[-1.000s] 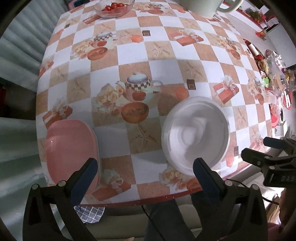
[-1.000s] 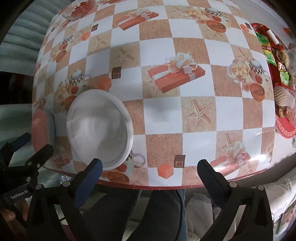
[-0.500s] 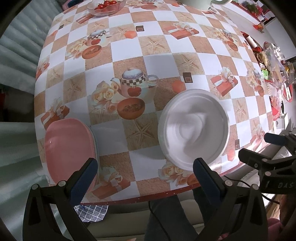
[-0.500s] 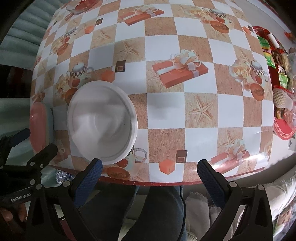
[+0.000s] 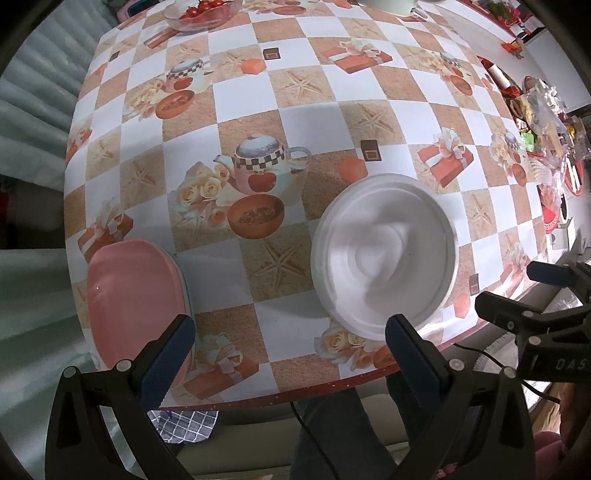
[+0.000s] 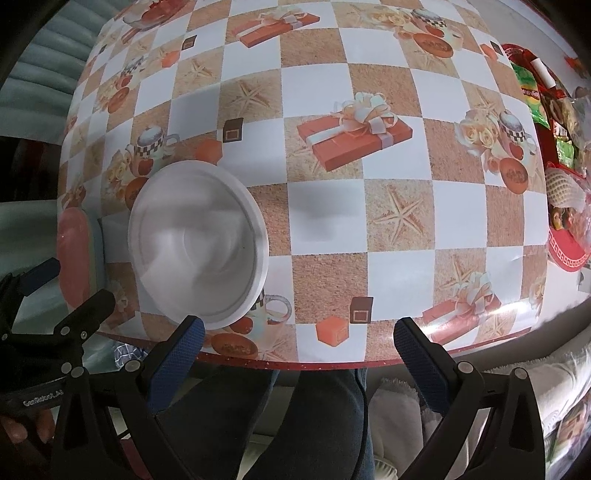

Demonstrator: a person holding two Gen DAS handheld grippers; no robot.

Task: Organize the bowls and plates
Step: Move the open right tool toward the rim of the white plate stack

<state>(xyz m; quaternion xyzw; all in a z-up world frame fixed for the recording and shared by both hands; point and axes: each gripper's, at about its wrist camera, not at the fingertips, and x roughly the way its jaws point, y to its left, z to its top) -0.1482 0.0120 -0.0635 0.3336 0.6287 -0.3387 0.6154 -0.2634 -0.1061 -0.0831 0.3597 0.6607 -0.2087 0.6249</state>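
Both tongs spread wide over the bench edge, nothing gripped.

Left tongs [image 5: 288, 334] gaping, empty, hanging just off the near rim; right tongs [image 6: 299, 334] same story, wide apart & holding nothing. White bowl [image 5: 384, 254] sits upright on the bench [image 5: 317, 118] near the front edge, at approx 1 o'clock from the left tongs, 10 o'clock from the right. Pink plates [image 5: 136, 306], a stack w/ a paler one under, lie at 9 o'clock of the bowl, apart from it, by the bench's left edge. Surface: glossy checked oilcloth, white & sandy squares w/ teapots, gift boxes, starfish, red trim at the rim. Glass bowl of tomatoes [image 5: 201, 13] far back at 11 o'clock. Red tray w/ snack packets [image 6: 554, 155] out at 3 o'clock. Person's dark trouser legs [image 6: 314, 417] below the rim.
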